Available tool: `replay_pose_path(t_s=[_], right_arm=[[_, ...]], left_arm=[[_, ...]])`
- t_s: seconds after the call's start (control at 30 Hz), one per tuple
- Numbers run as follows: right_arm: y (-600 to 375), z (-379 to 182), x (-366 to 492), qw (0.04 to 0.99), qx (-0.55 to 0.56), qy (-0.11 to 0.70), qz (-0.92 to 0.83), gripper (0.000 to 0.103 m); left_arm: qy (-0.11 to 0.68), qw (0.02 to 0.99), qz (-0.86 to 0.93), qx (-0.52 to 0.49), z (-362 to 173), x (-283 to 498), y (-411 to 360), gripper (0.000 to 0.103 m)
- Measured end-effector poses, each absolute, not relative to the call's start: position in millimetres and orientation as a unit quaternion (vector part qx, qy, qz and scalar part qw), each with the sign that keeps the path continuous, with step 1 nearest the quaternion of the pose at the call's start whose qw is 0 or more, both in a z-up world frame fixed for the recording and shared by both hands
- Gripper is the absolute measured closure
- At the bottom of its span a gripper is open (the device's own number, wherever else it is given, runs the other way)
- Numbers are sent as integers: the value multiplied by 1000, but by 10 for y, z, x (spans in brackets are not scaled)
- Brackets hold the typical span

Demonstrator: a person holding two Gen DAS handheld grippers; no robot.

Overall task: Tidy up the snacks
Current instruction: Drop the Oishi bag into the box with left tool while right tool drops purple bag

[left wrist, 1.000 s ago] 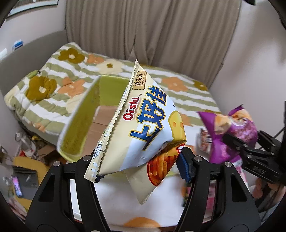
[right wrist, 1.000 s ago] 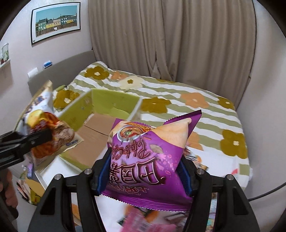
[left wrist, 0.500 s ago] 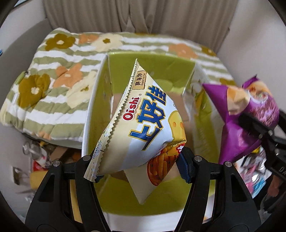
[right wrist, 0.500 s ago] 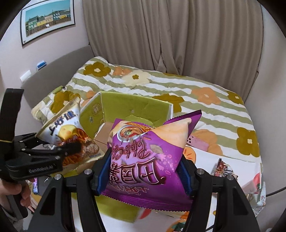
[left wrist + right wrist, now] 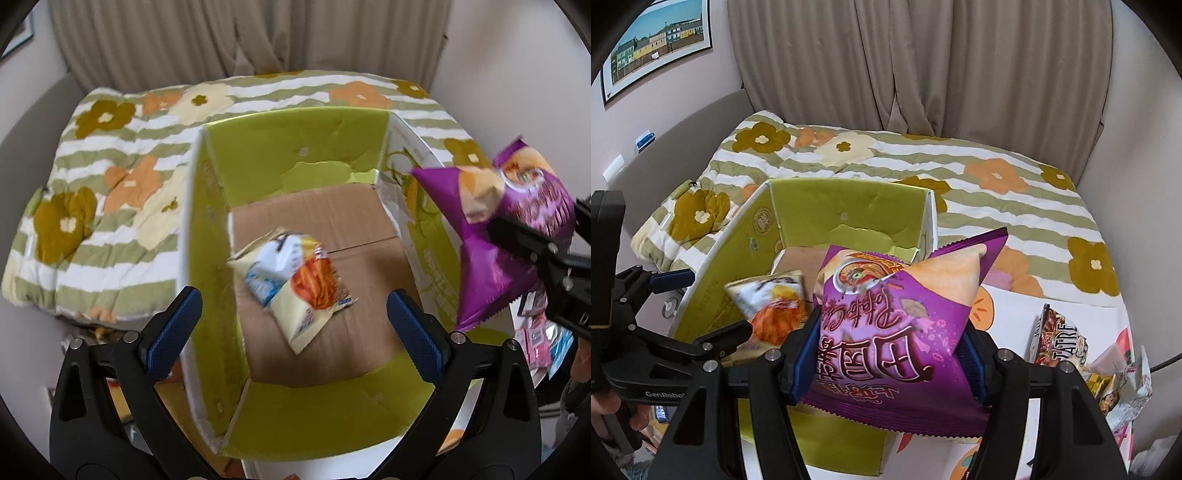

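A white Oishi snack bag (image 5: 295, 284) lies blurred inside the green cardboard box (image 5: 295, 147), over its brown floor; it also shows in the right wrist view (image 5: 772, 306). My left gripper (image 5: 291, 314) is open and empty above the box's near side; it shows in the right wrist view (image 5: 701, 306) too. My right gripper (image 5: 890, 354) is shut on a purple snack bag (image 5: 901, 325), held beside the box's right wall; the purple bag shows in the left wrist view (image 5: 509, 229).
The box (image 5: 846, 210) stands at the edge of a bed with a flowered striped quilt (image 5: 979, 173). Several loose snack packets (image 5: 1060, 339) lie on a white surface at the right. Curtains (image 5: 923, 62) hang behind.
My left gripper opened and let the Oishi bag go; the bag dropped into the box. The right gripper kept hold of the purple bag and moved closer to the box.
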State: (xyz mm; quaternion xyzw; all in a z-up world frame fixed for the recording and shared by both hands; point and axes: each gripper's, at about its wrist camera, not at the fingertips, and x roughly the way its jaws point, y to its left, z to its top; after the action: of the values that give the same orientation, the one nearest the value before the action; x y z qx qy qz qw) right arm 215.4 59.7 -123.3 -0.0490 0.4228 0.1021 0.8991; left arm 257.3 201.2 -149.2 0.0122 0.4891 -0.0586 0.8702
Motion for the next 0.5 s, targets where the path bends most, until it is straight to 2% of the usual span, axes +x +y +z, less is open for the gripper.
replay_pose_path(t_s=[0.5], right_arm=[[1115,-1551,2247,878,-65,455,137,41]], left_arm=[[471,880,-26,-46,-1406,2336,2627,3]])
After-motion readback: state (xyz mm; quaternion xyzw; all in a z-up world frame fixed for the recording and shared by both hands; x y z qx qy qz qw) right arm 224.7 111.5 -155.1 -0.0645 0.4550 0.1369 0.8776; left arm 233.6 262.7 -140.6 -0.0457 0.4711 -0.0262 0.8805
